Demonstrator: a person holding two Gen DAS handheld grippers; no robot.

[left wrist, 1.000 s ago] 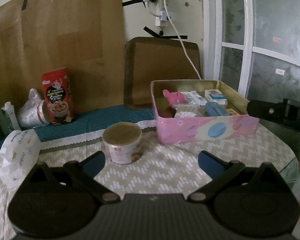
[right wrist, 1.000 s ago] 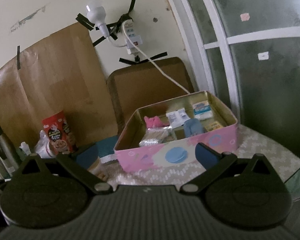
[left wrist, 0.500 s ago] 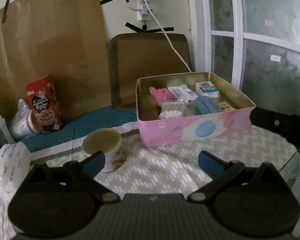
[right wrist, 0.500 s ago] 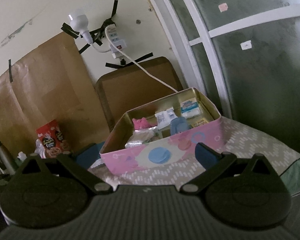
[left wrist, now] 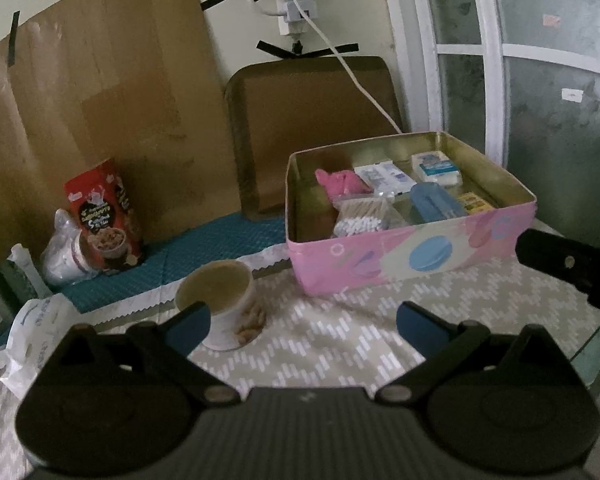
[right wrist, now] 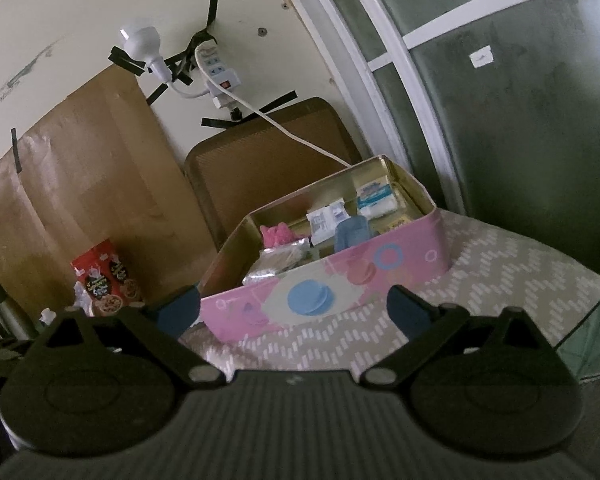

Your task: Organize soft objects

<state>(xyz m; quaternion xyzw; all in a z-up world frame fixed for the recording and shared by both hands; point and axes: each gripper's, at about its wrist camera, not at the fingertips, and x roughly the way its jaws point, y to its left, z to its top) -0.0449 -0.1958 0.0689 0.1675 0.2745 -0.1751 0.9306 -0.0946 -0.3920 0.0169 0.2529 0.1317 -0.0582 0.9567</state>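
Note:
An open pink tin box (left wrist: 416, 254) stands on the patterned tablecloth; it also shows in the right wrist view (right wrist: 324, 300). Inside lie a pink soft item (left wrist: 340, 182), a bag of cotton swabs (left wrist: 364, 216), a blue pouch (left wrist: 436, 202), white packets (left wrist: 384, 176) and a tissue pack (left wrist: 436, 168). My left gripper (left wrist: 302, 320) is open and empty, hovering above the table in front of the box. My right gripper (right wrist: 294, 308) is open and empty, close to the box's front wall; part of it shows at the right in the left wrist view (left wrist: 568, 270).
A paper cup (left wrist: 218, 292) stands on the table left of the box. A red cereal box (left wrist: 104, 220), a plastic-wrapped cup (left wrist: 66, 256) and a white bag (left wrist: 32, 328) sit at the left. A brown tray (left wrist: 312, 120) leans on the wall behind; a cable (left wrist: 356, 80) hangs down.
Both grippers have shifted left and tilted, so the box and cup slid in view. The jaws stayed open and empty. Nothing on the table moved.

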